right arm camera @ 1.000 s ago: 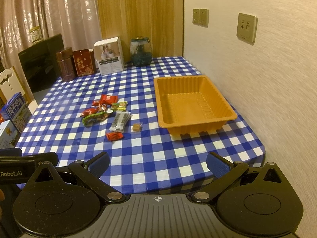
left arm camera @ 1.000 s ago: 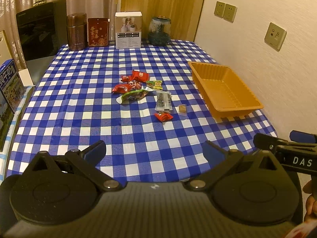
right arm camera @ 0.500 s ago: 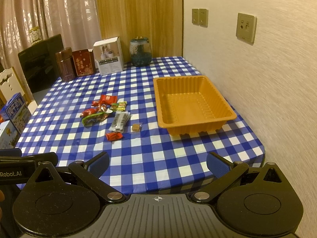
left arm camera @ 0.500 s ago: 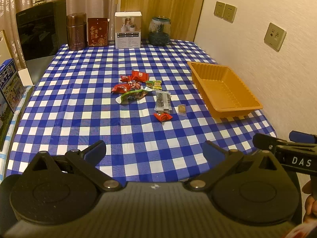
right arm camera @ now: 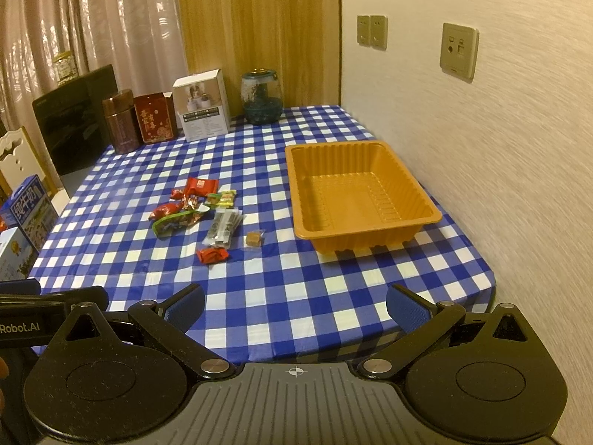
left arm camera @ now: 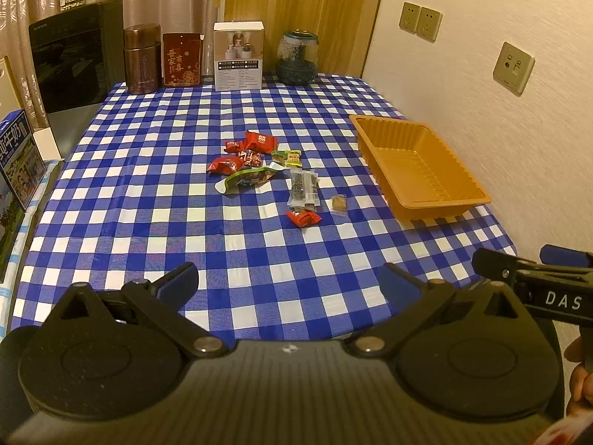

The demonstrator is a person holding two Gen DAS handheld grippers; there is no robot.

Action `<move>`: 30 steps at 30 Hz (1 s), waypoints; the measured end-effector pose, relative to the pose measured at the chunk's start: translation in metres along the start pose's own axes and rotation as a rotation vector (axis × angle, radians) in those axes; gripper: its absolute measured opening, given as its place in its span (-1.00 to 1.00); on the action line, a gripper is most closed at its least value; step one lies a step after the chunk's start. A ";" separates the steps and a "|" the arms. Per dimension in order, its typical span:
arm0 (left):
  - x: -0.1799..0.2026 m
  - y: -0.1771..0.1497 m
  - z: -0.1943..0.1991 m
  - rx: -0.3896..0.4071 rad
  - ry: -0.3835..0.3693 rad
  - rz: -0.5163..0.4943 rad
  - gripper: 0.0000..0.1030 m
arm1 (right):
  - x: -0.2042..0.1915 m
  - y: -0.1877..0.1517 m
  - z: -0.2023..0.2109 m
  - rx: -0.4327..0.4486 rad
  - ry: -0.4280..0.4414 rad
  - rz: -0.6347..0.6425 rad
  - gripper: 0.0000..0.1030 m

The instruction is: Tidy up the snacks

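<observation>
Both grippers, left point(left arm camera: 289, 282) and right point(right arm camera: 294, 306), gape empty; snacks point(left arm camera: 267, 170) ahead are light, crinkly, slippery: pinch wrapper middles, you'll tray point(right arm camera: 426, 207) them.

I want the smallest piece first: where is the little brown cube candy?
In both wrist views the brown cube candy lies on the checked cloth, between the clear dark-filled packet and the orange tray.
</observation>
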State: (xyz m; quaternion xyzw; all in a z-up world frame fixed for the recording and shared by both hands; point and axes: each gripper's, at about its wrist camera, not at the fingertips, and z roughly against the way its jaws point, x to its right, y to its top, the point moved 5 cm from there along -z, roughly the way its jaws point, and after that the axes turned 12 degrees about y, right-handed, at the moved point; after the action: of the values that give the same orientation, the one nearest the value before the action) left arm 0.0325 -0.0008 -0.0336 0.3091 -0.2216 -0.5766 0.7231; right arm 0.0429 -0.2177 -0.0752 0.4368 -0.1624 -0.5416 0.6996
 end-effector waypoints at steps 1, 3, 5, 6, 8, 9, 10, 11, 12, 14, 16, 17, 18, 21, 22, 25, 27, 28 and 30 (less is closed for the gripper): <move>0.000 0.000 0.000 0.000 0.000 0.000 1.00 | 0.000 0.000 0.000 0.000 0.001 0.000 1.00; 0.000 0.000 0.000 -0.001 -0.001 0.000 1.00 | 0.000 0.000 0.000 0.000 0.000 0.001 1.00; 0.000 0.000 0.000 0.000 -0.001 0.001 1.00 | 0.000 0.000 -0.001 -0.001 0.000 0.000 1.00; 0.000 0.000 0.000 0.000 -0.001 0.001 1.00 | 0.000 0.000 0.000 -0.001 0.001 0.000 1.00; 0.000 0.000 0.000 0.000 -0.001 0.000 1.00 | 0.001 0.000 -0.001 -0.002 0.001 -0.003 1.00; 0.000 0.000 0.000 0.000 0.000 0.000 1.00 | 0.001 0.000 -0.001 -0.001 0.000 -0.002 1.00; 0.000 0.000 0.000 -0.001 0.000 0.001 1.00 | 0.001 0.000 -0.001 -0.001 -0.001 -0.002 1.00; 0.000 0.000 0.000 -0.001 0.000 0.000 1.00 | 0.002 -0.001 0.000 0.000 0.000 -0.004 1.00; 0.000 0.000 0.000 -0.001 0.000 0.001 1.00 | 0.002 -0.001 0.000 0.000 -0.001 -0.004 1.00; 0.000 0.000 0.000 -0.001 -0.001 0.000 1.00 | 0.002 -0.001 0.000 -0.001 -0.001 -0.003 1.00; 0.000 0.000 0.000 -0.001 -0.001 0.002 1.00 | 0.002 -0.001 0.000 0.000 -0.001 -0.005 1.00; 0.000 0.000 0.000 -0.001 0.000 0.002 1.00 | 0.002 -0.001 0.000 0.001 -0.001 -0.007 1.00; 0.000 0.000 0.000 -0.001 0.000 0.002 1.00 | 0.002 -0.001 0.000 0.000 -0.001 -0.006 1.00; 0.000 -0.001 -0.002 -0.004 0.000 0.006 1.00 | 0.004 0.000 -0.001 0.005 -0.004 -0.013 1.00; 0.001 -0.001 -0.004 -0.006 -0.001 0.007 1.00 | 0.004 0.000 -0.002 0.006 -0.006 -0.015 1.00; 0.002 -0.003 -0.011 -0.015 -0.003 0.014 1.00 | 0.006 -0.001 -0.007 0.008 -0.013 -0.016 1.00; 0.000 -0.003 -0.017 -0.021 -0.002 0.021 1.00 | 0.007 -0.001 -0.011 0.006 -0.015 -0.024 1.00; -0.001 -0.003 -0.020 -0.023 -0.001 0.022 1.00 | 0.009 -0.001 -0.014 0.005 -0.015 -0.029 1.00; -0.005 -0.002 -0.027 -0.026 -0.002 0.022 1.00 | 0.010 -0.001 -0.019 0.006 -0.014 -0.035 1.00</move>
State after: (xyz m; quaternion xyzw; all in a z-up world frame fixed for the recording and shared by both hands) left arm 0.0483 0.0089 -0.0539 0.2964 -0.2182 -0.5717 0.7333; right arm 0.0595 -0.2186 -0.0897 0.4379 -0.1613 -0.5562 0.6877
